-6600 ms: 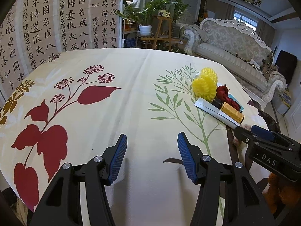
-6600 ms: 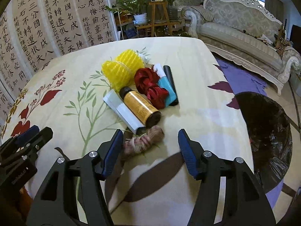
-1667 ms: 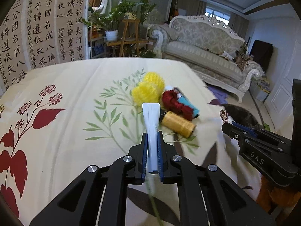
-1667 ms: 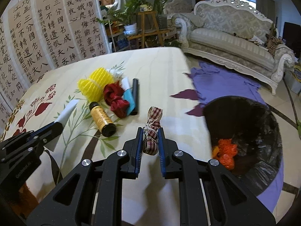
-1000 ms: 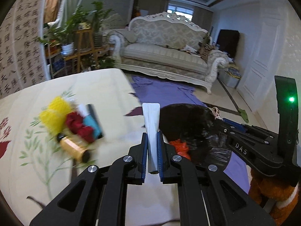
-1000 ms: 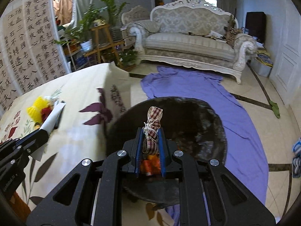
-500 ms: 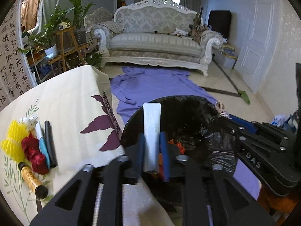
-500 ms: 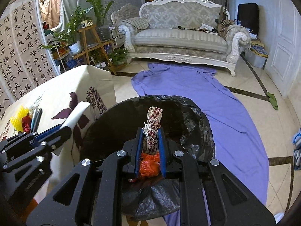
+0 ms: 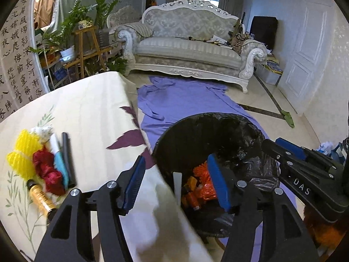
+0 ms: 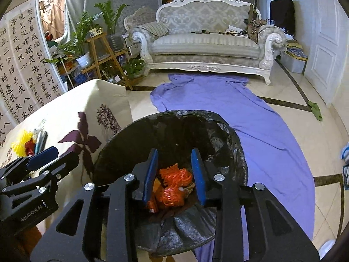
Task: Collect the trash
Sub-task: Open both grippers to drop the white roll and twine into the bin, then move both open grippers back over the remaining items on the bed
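Left wrist: left claw (image 9: 176, 181) opening over the black-lined bin (image 9: 250, 131), white strip (image 9: 177, 185) dropping free. Remaining trash pile (image 9: 43, 170) on desk (image 9: 87, 100).
Right wrist: right claw (image 10: 174, 172) opening, empty, above the bin's orange netting (image 10: 174, 176).

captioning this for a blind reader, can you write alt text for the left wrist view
The left claw hangs opening over a black-lined trash bin, with a white strip dropping free between its fingers toward orange trash inside. To the left, a floral tablecloth holds yellow netting, red cloth and a small brown bottle; the right claw is at right.
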Available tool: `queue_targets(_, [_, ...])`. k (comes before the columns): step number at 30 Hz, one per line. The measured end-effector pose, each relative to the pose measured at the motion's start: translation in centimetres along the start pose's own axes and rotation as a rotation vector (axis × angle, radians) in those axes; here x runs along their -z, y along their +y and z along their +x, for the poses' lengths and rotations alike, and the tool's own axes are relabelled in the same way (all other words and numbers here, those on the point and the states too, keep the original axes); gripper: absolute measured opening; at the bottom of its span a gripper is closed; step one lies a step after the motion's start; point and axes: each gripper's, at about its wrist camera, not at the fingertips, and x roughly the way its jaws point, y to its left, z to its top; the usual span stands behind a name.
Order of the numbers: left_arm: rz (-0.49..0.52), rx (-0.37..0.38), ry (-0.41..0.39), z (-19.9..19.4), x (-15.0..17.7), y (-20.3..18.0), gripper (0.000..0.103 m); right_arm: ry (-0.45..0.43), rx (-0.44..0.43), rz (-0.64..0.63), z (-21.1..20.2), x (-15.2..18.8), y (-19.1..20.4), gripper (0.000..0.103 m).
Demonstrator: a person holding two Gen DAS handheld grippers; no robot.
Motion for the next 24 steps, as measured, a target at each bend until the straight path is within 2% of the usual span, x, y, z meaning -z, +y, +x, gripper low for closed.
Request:
queue_targets(8, [-0.069,-0.056,-0.002,-3.6,2.4,3.8,0.063,0.012,-0.079,-0.059,-0.9,0.7,4.1,0.033])
queue_targets(24, [-0.256,-0.272,0.004,-9.6,7.6,15.3,0.064,0.049,-0.275,-0.282,-1.9,2.7,17.6,0.033])
